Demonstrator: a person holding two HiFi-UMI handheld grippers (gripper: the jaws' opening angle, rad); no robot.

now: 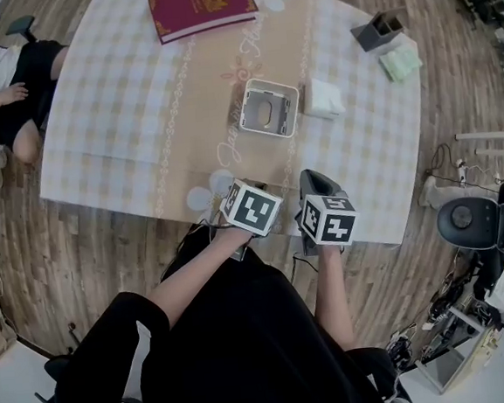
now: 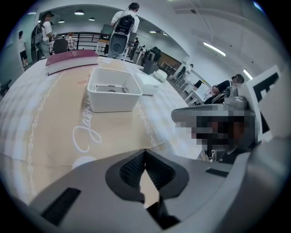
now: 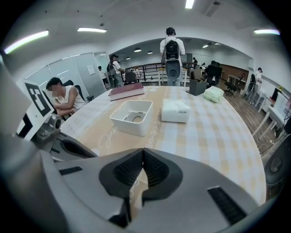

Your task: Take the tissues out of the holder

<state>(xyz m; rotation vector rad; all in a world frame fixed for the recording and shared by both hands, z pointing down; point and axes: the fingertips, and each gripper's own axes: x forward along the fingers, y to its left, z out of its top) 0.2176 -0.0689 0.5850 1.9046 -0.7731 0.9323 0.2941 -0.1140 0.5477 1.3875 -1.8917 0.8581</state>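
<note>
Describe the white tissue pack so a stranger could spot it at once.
On the checked tablecloth, find the white open-topped holder near the middle. The tissue pack lies just right of it in the head view: a solid white block, not hollow like the holder, and whiter than the green pack at the far corner.

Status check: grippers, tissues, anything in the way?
Left gripper shut, empty. Right gripper shut, empty. Tissue pack out, lying beside the white holder. Nothing between grippers and holder.

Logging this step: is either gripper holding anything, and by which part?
Nothing. Left gripper and right gripper are shut and empty; the tissue pack lies beside the holder.
</note>
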